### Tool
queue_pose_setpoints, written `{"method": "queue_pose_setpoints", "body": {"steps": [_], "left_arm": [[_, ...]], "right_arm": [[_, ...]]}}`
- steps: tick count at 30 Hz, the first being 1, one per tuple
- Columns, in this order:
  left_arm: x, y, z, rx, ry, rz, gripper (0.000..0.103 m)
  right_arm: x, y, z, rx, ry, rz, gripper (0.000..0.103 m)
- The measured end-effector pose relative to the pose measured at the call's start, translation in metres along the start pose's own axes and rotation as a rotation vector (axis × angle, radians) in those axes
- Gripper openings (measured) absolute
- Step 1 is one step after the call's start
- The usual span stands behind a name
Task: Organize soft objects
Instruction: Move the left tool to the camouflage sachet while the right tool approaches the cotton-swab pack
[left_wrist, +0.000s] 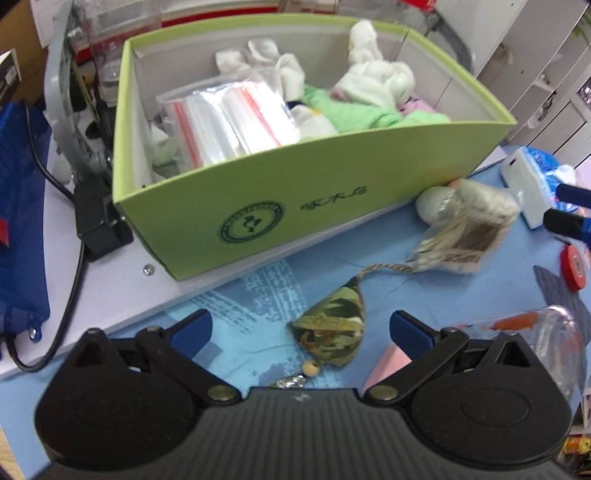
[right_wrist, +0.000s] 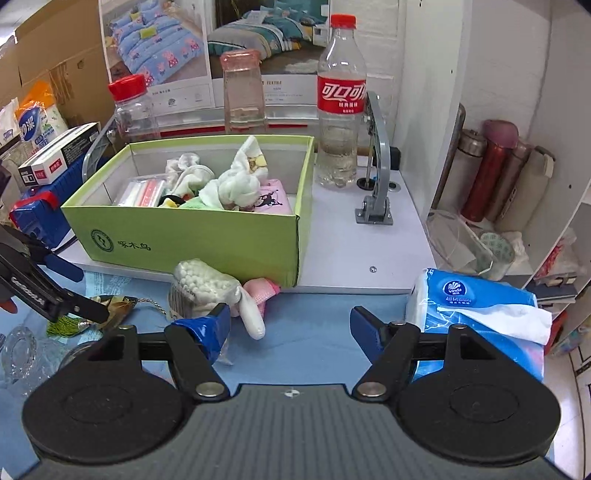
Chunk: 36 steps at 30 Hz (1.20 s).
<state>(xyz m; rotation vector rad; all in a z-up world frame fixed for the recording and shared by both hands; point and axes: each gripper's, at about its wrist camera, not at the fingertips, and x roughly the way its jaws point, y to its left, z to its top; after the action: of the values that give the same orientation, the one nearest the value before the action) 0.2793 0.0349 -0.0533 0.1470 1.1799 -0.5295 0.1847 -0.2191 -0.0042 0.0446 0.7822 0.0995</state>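
Observation:
A green cardboard box (left_wrist: 295, 206) (right_wrist: 207, 243) stands on a white board and holds white and green cloths (left_wrist: 373, 88) and zip bags (left_wrist: 229, 118). A camouflage sachet (left_wrist: 332, 332) with a cord lies on the blue mat between the fingers of my open left gripper (left_wrist: 301, 328), which is empty. A bag of cotton swabs (left_wrist: 461, 229) (right_wrist: 203, 288) and a pink-white soft toy (right_wrist: 255, 306) lie in front of the box. My right gripper (right_wrist: 288, 328) is open and empty, just right of the swab bag. The left gripper's fingers (right_wrist: 66, 288) show at the left edge.
A blue tissue pack (right_wrist: 480, 314) lies at the right. A cola bottle (right_wrist: 341, 110), a jar (right_wrist: 135, 107) and a glass (right_wrist: 242, 96) stand behind the box. A red tape roll (left_wrist: 572, 266) and a clear bottle (left_wrist: 554, 332) lie at the right. A grey bracket (right_wrist: 378, 177) stands on the board.

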Motion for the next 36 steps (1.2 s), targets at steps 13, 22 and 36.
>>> {"method": "queue_pose_setpoints", "body": {"steps": [13,22,36], "left_arm": [[-0.007,0.046,-0.026,-0.154,-0.035,0.081,0.102],[-0.060,0.113,-0.087,-0.323,-0.093,0.272,0.102],[-0.092,0.081,-0.093,-0.259,-0.196,0.175,0.102]], "right_arm": [[0.024,0.015,0.016,0.009,0.034,0.050,0.058],[0.066,0.046,0.033,0.049,0.102,0.089,0.059],[0.014,-0.015,-0.039,0.052,0.237,-0.118,0.059]]}}
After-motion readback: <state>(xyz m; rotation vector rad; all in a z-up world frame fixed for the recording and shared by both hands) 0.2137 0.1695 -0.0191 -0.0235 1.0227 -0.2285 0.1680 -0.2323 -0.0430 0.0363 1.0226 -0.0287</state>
